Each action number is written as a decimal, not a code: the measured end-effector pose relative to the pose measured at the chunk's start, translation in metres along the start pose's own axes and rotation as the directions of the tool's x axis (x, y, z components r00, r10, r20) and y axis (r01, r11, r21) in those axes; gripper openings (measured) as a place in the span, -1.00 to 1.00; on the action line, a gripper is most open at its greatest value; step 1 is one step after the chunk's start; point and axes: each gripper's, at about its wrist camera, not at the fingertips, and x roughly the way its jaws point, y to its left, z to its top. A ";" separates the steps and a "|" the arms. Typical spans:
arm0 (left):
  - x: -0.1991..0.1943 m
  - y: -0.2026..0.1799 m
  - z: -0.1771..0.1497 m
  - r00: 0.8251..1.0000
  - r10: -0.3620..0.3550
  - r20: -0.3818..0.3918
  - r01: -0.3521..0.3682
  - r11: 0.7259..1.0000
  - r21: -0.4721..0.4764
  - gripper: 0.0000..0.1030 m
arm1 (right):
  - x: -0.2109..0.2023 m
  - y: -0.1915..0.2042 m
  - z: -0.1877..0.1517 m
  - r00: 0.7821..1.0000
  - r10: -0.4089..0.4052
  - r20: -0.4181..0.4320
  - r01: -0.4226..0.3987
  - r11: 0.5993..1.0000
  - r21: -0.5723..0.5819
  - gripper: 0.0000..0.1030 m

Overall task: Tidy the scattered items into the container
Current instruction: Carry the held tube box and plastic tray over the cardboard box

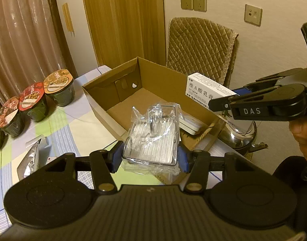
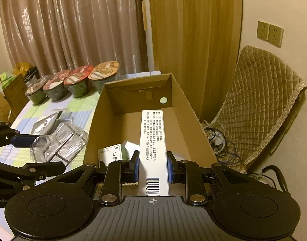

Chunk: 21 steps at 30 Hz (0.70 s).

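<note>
Pinching a white carton [image 2: 153, 152] printed with Chinese text and a barcode, the right gripper [image 2: 152, 165] hangs over the cardboard box [image 2: 179, 108]. At nine o'clock, the left gripper [image 1: 149, 156] clamps a clear plastic packet [image 1: 153, 134]; "DAS" marks the right gripper's finger.

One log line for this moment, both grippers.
left: shut on clear pack | right: shut on white carton | both at box

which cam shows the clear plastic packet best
The left wrist view: the clear plastic packet sits centred and close between the left gripper fingers. The right wrist view shows it only from the side, at the left edge.
</note>
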 end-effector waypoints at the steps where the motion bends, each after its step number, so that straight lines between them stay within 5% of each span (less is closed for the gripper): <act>1: 0.001 0.000 0.000 1.000 -0.001 -0.001 0.001 1.000 -0.001 -0.03 | 0.001 0.000 0.000 1.000 -0.001 -0.001 0.001 1.000 0.000 -0.45; 21: 0.045 0.002 0.026 1.000 -0.012 -0.008 0.012 1.000 -0.026 -0.03 | 0.025 -0.017 0.008 1.000 -0.023 -0.020 0.023 1.000 -0.002 -0.45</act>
